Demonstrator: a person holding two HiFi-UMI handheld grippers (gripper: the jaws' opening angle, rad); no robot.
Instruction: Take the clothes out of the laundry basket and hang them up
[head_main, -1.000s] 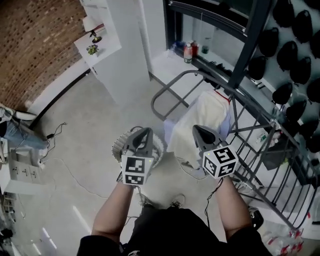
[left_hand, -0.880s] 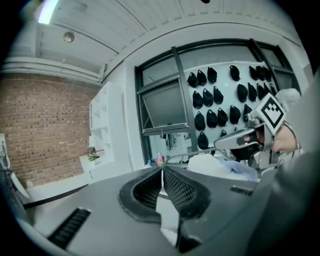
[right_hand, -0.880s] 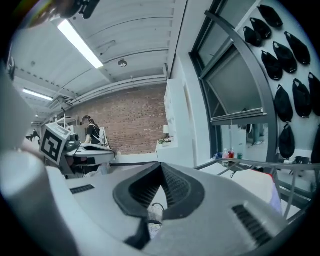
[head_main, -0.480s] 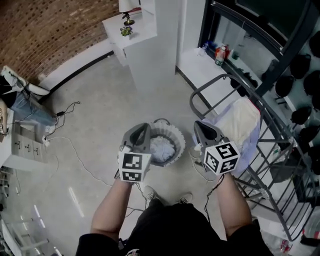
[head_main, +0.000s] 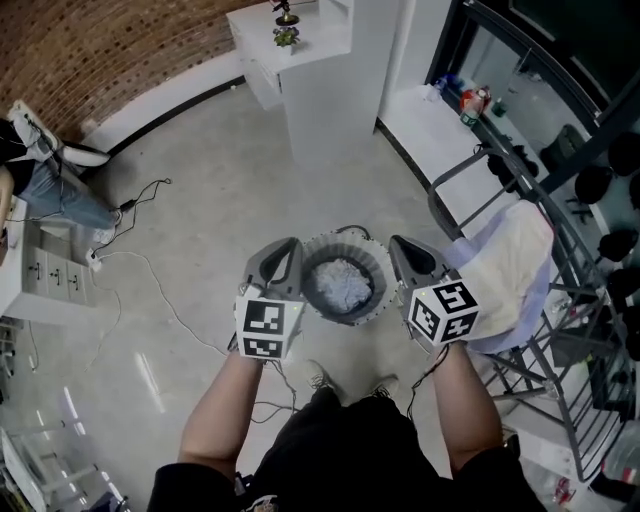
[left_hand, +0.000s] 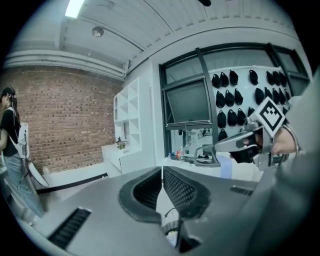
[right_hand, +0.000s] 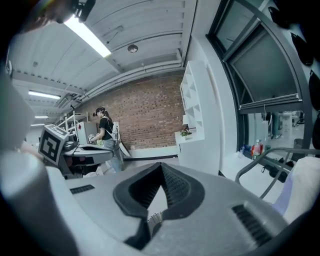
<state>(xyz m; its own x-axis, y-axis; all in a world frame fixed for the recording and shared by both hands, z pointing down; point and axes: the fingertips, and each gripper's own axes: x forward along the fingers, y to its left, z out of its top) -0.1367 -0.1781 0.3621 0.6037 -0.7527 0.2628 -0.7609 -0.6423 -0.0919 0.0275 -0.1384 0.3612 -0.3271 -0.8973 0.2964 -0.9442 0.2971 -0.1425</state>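
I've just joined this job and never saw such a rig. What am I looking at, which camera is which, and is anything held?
No robot here: a person holds a two-jaw gripper in each hand. The head view looks down from the person's head: left gripper and right gripper are held above a laundry basket of pale clothes on the floor. A cream cloth is draped on the drying rack at right. The other two views look along each gripper's own jaws: both are shut and hold nothing.
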